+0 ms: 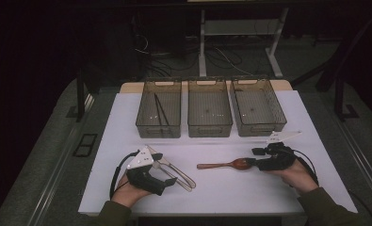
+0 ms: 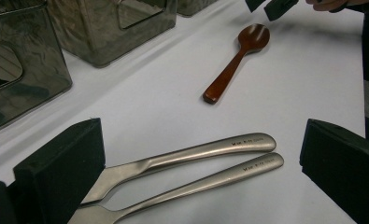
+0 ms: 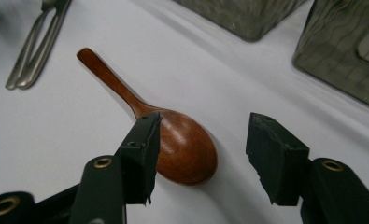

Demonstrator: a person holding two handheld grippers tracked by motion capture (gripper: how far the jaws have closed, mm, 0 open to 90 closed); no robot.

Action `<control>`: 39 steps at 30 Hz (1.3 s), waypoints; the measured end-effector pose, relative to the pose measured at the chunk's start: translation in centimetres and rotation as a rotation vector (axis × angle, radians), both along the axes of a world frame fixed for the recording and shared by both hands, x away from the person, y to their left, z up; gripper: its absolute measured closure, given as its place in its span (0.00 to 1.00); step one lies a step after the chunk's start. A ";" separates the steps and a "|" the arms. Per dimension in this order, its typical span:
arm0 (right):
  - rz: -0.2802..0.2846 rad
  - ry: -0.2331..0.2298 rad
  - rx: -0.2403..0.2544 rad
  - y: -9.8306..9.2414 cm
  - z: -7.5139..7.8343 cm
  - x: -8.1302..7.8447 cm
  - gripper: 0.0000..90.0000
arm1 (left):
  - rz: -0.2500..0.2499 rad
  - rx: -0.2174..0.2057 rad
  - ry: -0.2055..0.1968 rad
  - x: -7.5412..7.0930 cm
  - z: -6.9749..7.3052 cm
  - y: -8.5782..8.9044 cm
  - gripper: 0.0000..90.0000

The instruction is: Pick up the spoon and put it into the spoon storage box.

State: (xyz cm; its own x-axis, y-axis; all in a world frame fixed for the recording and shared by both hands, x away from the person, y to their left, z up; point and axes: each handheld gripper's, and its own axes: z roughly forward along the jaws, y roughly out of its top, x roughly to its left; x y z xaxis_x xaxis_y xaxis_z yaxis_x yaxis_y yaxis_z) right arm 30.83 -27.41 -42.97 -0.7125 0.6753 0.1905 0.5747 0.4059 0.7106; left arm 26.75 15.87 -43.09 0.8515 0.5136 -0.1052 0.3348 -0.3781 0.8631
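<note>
Fingers of the right gripper (image 3: 201,158) stand spread around a wooden spoon's (image 3: 182,144) bowl, unpinched; left gripper (image 2: 201,177) fingers gape beside two metal handles (image 2: 210,161), left of the spoon, their small engraving unreadable.

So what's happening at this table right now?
A person holds a gripper in each hand over a white table. The right gripper stands open around the bowl of a wooden spoon, not clamped. The left gripper is open over two metal utensils. Three bins wait behind.
</note>
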 end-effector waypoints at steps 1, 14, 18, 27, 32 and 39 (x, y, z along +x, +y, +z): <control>0.007 0.005 -0.009 0.1 -0.2 0.0 0.49 | 0.000 0.000 0.000 0.0 0.0 0.0 0.00; 0.036 0.039 -0.065 1.2 -1.5 0.5 0.54 | 0.000 0.000 0.001 0.0 0.0 0.0 0.00; 0.053 0.047 -0.074 1.4 -1.7 0.5 0.56 | -0.002 0.000 0.001 0.0 0.0 0.0 0.00; 0.096 0.027 -0.102 1.5 -1.7 0.3 0.61 | -0.002 0.000 0.001 0.0 0.0 0.0 0.00; 0.156 0.025 -0.109 1.6 -1.6 0.0 0.64 | -0.001 -0.002 0.001 0.0 0.0 0.0 0.00; 0.204 0.023 -0.117 1.6 -1.6 -0.2 0.70 | 0.000 -0.002 0.001 0.0 0.0 0.0 0.00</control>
